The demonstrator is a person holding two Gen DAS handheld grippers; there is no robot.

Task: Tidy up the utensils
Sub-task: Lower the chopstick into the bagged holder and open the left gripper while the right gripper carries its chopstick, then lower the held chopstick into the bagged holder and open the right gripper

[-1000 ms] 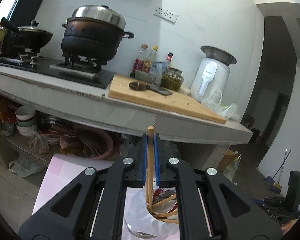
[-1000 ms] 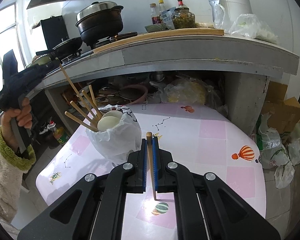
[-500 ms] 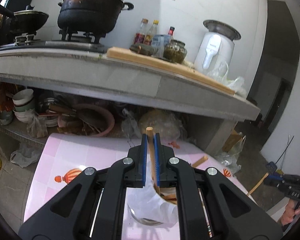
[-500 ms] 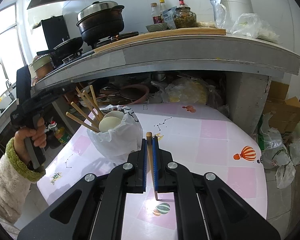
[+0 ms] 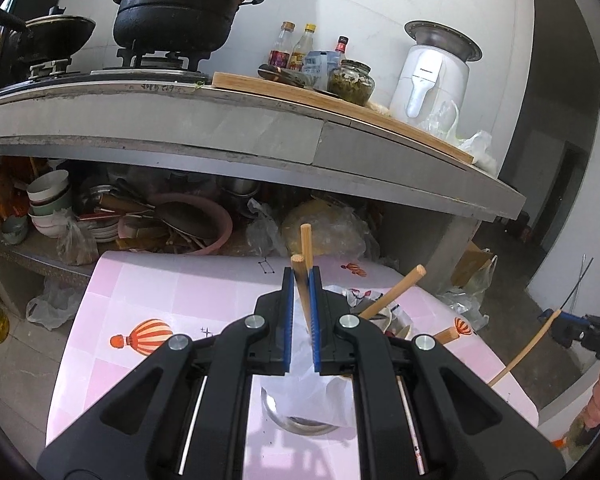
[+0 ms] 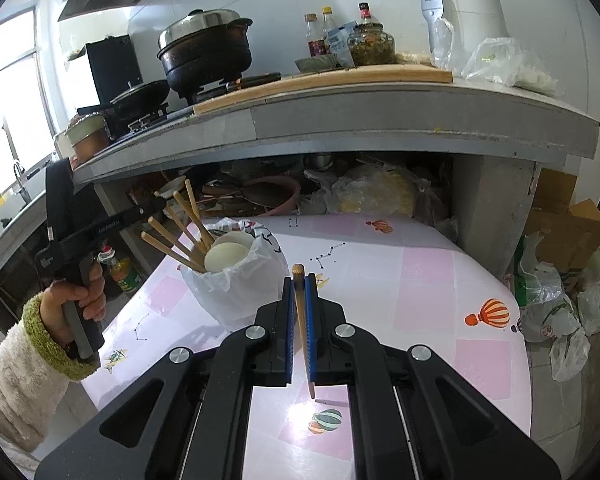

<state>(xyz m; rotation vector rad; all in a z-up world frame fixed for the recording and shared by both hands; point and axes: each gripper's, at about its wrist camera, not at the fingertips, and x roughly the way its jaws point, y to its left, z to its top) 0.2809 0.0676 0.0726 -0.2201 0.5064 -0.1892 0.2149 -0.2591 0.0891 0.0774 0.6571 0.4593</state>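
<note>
- I see the concrete counter (image 6: 380,120) spanning the background, carrying a black pot (image 5: 176,12), a cutting board (image 6: 324,80) and a white appliance (image 5: 432,68); crockery is stacked on the shelf beneath it.
- In front stands the pink patterned table (image 6: 432,296), printed with balloons.
- On the table sits the container (image 6: 236,276), lined with a white plastic bag (a pale bowl (image 6: 226,256) rests in its mouth). Several chopsticks already stand in it, leaning outward at angles.
- My left gripper (image 5: 300,276) is above that container, jaws closed on the left chopstick (image 5: 302,292). The stick runs steeply down between the blue pads, its lower end reaching into the bag. A hand (image 6: 80,300) in a cream sleeve with green cuff grips the handle.
- My right gripper (image 6: 300,280) is over bare tabletop, to the right of the container, jaws pinched on the right chopstick (image 6: 302,320). Its tip hangs just above the table; I cannot tell whether it touches.
</note>
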